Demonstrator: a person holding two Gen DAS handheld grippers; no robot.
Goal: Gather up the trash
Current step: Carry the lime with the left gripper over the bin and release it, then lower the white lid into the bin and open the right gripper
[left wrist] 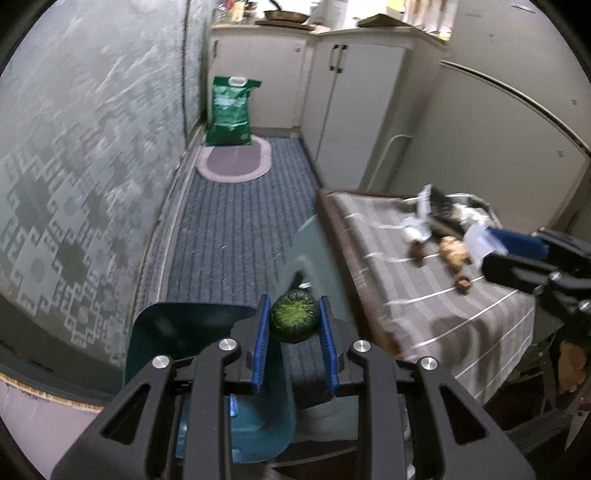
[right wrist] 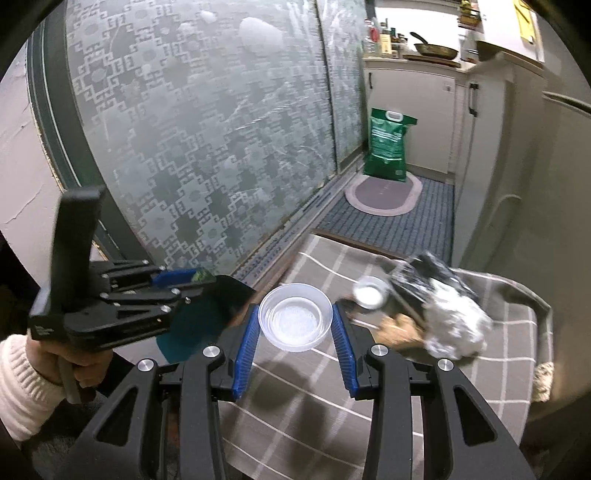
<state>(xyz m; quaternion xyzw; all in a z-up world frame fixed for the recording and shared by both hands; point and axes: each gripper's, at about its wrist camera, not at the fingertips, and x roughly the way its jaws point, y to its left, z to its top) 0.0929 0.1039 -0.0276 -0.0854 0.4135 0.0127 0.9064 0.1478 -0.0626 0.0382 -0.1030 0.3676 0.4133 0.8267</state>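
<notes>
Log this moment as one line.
left tongs: shut on green ball, above teal bin | right tongs: shut on clear cup | table: trash remains

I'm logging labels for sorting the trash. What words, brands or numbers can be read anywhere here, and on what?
None can be read.
Green bag on the floor: white print on its front, too blurred to read.
Yellow sheet on the far wall: marks too small to read.
Bottles on the far counter: labels too small to read.
Dark wrapper on the table: no legible print.
Clear cup in the right gripper: unmarked.
</notes>
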